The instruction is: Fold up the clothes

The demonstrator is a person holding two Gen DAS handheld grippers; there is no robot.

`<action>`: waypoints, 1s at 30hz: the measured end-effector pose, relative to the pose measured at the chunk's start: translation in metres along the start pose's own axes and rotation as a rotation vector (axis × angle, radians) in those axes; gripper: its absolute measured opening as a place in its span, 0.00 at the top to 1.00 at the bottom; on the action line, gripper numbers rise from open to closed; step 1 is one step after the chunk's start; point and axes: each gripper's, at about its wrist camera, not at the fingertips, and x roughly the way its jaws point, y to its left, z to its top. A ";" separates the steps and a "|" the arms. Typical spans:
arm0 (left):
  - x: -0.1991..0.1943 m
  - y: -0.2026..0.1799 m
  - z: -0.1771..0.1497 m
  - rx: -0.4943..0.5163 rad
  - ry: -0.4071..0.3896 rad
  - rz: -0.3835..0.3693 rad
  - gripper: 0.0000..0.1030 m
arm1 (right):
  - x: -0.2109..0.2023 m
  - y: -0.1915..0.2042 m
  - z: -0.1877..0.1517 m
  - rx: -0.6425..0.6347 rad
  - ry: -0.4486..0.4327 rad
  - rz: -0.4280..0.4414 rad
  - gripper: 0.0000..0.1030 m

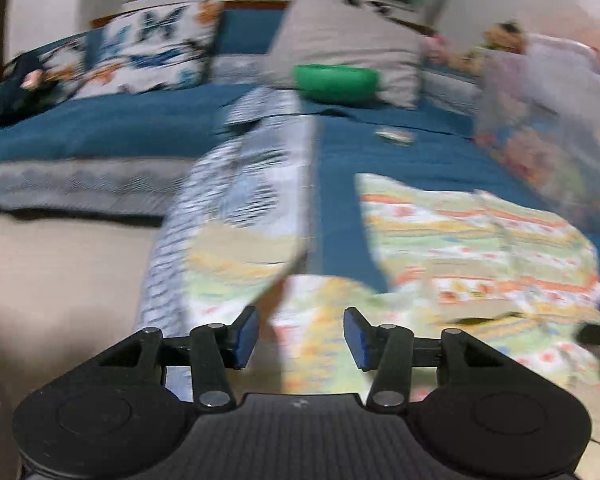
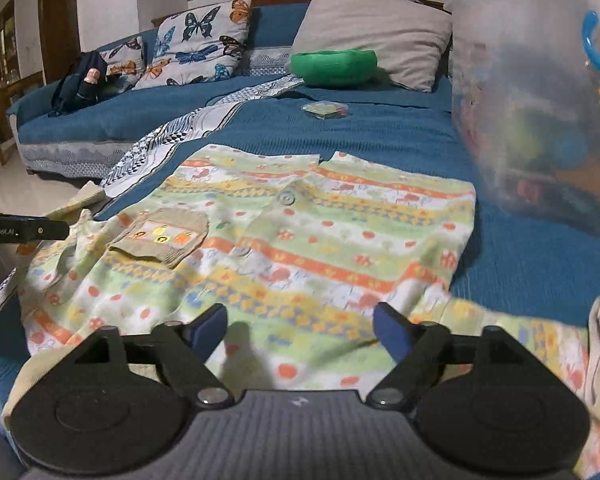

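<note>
A small patterned shirt [image 2: 300, 248] in green, orange and yellow stripes lies spread front-up on the blue sofa cover [image 2: 360, 136], its beige chest pocket [image 2: 160, 240] and buttons showing. My right gripper [image 2: 300, 330] is open just above the shirt's near hem, nothing between its fingers. In the blurred left wrist view the same shirt [image 1: 480, 240] lies to the right, and my left gripper [image 1: 300, 338] is open over its near left edge. The left gripper's black tip [image 2: 24, 230] shows at the shirt's left sleeve in the right wrist view.
A striped cloth [image 2: 168, 140] trails off the sofa's left side. Behind are a butterfly cushion [image 2: 196, 40], a grey pillow [image 2: 376, 28], a green plush [image 2: 334, 66] and a small packet [image 2: 326, 109]. A clear plastic bin [image 2: 540, 92] of toys stands at right. Floor [image 2: 28, 188] lies at left.
</note>
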 end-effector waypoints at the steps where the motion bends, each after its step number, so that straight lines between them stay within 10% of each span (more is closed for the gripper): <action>1: 0.002 0.004 0.001 -0.005 0.002 0.016 0.50 | 0.001 0.001 -0.001 -0.002 0.004 -0.004 0.13; 16: 0.023 0.064 0.002 -0.174 0.021 0.219 0.35 | 0.009 0.003 -0.010 -0.005 0.032 -0.044 0.00; 23: 0.022 0.095 -0.009 -0.368 0.067 0.117 0.12 | 0.009 0.004 -0.010 -0.012 0.033 -0.046 0.00; 30: 0.024 0.125 -0.023 -0.577 0.069 -0.057 0.36 | 0.007 0.004 -0.011 -0.013 0.024 -0.039 0.00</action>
